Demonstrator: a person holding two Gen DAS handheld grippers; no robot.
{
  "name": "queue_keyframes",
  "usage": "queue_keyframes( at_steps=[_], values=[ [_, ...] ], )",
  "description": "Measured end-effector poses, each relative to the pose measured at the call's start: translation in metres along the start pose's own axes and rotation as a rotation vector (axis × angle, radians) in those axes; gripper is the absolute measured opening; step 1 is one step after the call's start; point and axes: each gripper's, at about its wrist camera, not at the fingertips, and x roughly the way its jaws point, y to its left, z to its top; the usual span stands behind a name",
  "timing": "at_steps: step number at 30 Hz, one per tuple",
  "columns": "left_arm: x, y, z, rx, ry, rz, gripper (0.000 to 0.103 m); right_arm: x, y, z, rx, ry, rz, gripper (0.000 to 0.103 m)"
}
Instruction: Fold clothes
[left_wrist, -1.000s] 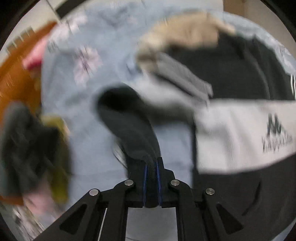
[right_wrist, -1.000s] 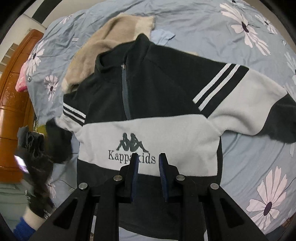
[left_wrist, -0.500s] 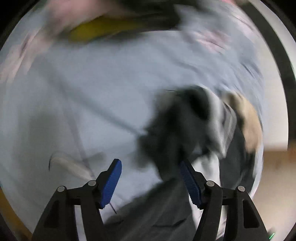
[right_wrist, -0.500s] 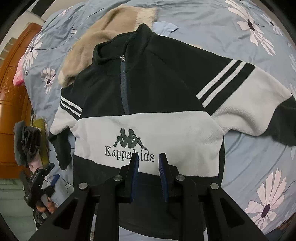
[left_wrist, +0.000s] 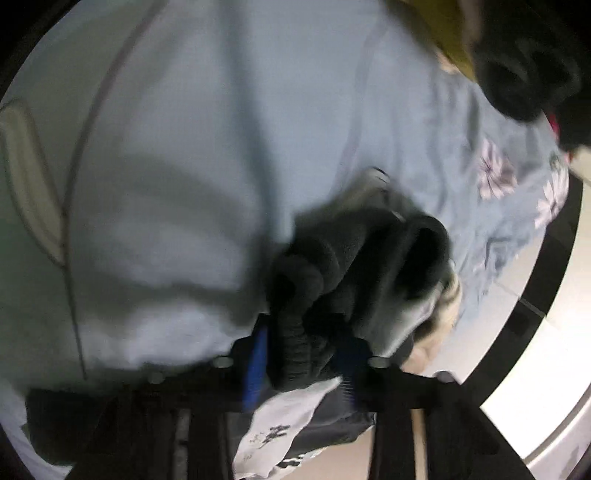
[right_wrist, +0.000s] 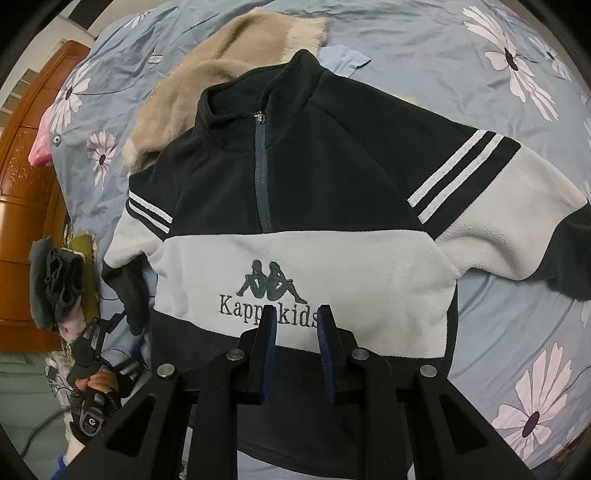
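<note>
A black and light-grey fleece pullover (right_wrist: 314, 221) with a zip collar and a "Kappa kids" logo lies flat, front up, on the bed. My right gripper (right_wrist: 295, 325) hovers over its lower front, open and empty. My left gripper (left_wrist: 303, 354) has its blue pads on both sides of the bunched dark cuff of the pullover's sleeve (left_wrist: 332, 266); the view is blurred. In the right wrist view the left gripper (right_wrist: 99, 343) sits at the pullover's lower left corner, by that sleeve (right_wrist: 129, 291).
A blue bedsheet with white flowers (right_wrist: 461, 55) covers the bed. A beige fuzzy garment (right_wrist: 207, 85) lies behind the collar. A pile of dark and yellow clothes (right_wrist: 59, 288) lies at the left, by a wooden cabinet (right_wrist: 22, 221).
My left gripper let go of the sleeve cuff, swung round, opened wide, and now has narrowed around the bunched cuff. My right gripper has barely moved.
</note>
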Motion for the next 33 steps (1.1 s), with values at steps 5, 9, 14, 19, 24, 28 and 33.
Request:
queue_keyframes(
  at_steps=[5,9,14,19,24,28,33],
  values=[
    [-0.03,-0.082,-0.009,0.346,-0.134,0.13,0.018,-0.005,0.0,0.001,0.007,-0.018,0.004,0.023],
    [-0.076,-0.179,-0.01,0.82,-0.305,0.305,0.017,-0.009,-0.005,0.002,0.009,-0.033,-0.003,0.023],
    [-0.111,-0.262,0.0,1.349,-0.518,0.528,0.017,-0.005,-0.021,-0.002,0.068,-0.042,-0.005,0.023],
    [-0.097,-0.295,0.024,1.388,-0.524,0.575,0.017,-0.001,-0.033,-0.009,0.117,-0.047,0.014,0.023],
    [-0.082,-0.33,0.012,1.39,-0.512,0.526,0.017,-0.006,-0.054,-0.014,0.155,-0.069,0.025,0.023],
    [-0.07,-0.341,-0.068,1.502,-0.387,0.385,0.017,-0.014,-0.078,-0.012,0.207,-0.101,0.041,0.023],
    [0.007,-0.285,-0.183,1.601,-0.113,0.334,0.017,-0.026,-0.105,-0.005,0.261,-0.147,0.077,0.023]
  ],
)
